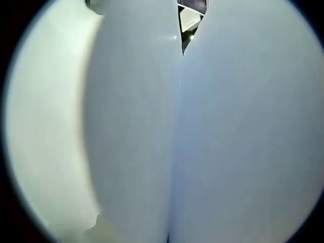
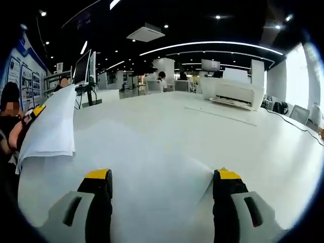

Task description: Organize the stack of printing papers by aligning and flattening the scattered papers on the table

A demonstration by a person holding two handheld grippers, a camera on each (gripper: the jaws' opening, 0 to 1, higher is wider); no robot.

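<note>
In the right gripper view, the right gripper (image 2: 162, 185) rises from the bottom edge as two grey jaws with yellow-and-black tips, standing wide apart with only bare tabletop between them. The large white table (image 2: 167, 142) spreads across the middle of the frame. At the left edge, the left gripper (image 2: 31, 115), seen as a yellow-and-black tip, grips one stack of white printing papers (image 2: 50, 126) by its left side; the stack is lifted off the table and tilted, its lower edge showing several sheet edges fanned slightly. How many sheets it holds cannot be counted. A person (image 2: 9, 119) stands at the far left behind the stack.

On the far right part of the table sits one white printer (image 2: 235, 93), with one flat pale sheet or mat (image 2: 220, 112) lying in front of it. One dark cable (image 2: 291, 121) runs along the table's right side. At upper left stands one black monitor on a stand (image 2: 82, 68), and one seated person (image 2: 162, 78) shows in the distance at upper centre.

In the left gripper view, the white paper presses right against the lens as two pale curved surfaces meeting along one vertical seam at centre, with a small dark gap at the upper centre. The left gripper's own jaws are hidden here, so this view does not tell how wide they stand.
</note>
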